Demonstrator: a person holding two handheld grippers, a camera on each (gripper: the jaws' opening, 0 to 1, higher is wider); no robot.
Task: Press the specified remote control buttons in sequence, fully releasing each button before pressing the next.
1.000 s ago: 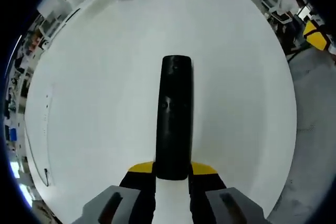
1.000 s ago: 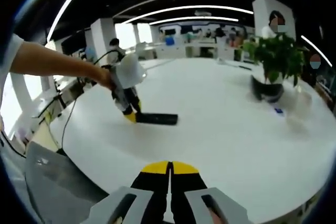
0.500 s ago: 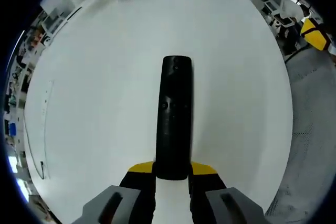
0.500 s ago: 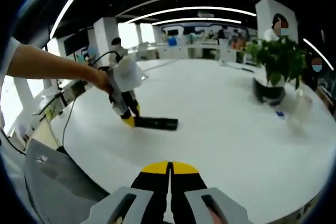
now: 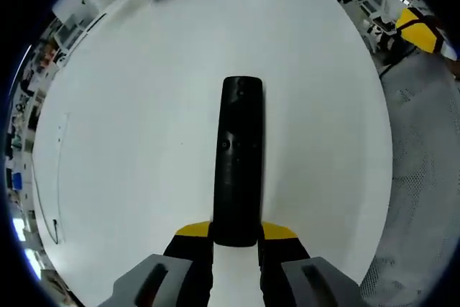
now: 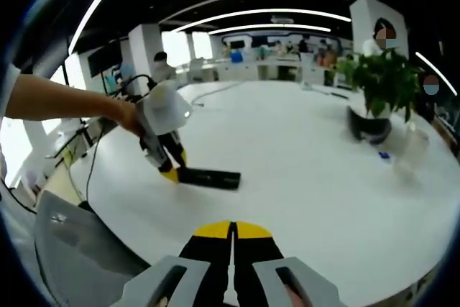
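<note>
One remote [image 5: 241,163] in left gripper [image 5: 236,239] jaws (right gripper [image 6: 232,239] jaws together, empty).

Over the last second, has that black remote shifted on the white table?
Yes. In the right gripper view the remote, held by the left claw, sits slightly further left from the potted plant.

Long black remote [image 5: 239,159] [image 6: 209,177] lies flat on the white table [image 5: 129,120].
</note>
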